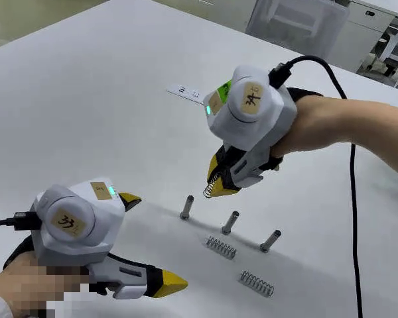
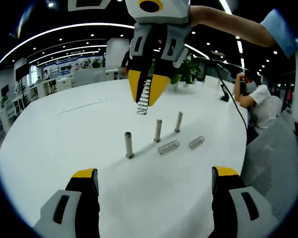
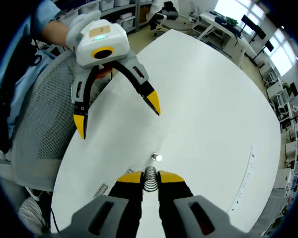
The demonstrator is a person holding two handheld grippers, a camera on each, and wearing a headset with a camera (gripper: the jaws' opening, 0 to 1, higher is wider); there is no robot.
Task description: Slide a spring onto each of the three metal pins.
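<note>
3 steel pins (image 1: 230,222) were seen upright on the white table (image 1: 86,99), 2 coiled springs (image 1: 221,248) laid just nearer, a 3rd spring (image 1: 209,190) clamped in the right gripper (image 1: 217,186) above them. The left gripper (image 1: 151,242) was held wide.

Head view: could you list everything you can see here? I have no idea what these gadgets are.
table: one, white, under everything.
metal pins: three, grey, upright in a row on the table.
loose springs: two, silver, lying beside the pins.
held spring: one, silver, hanging above the pins.
strip: one, white, flat on the far side of the table.
cable: one, black, trailing from the right gripper.
left gripper: one, white with yellow tips, open, near corner.
right gripper: one, white with yellow tips, shut on the held spring.
forearm: one, behind the right gripper.
</note>
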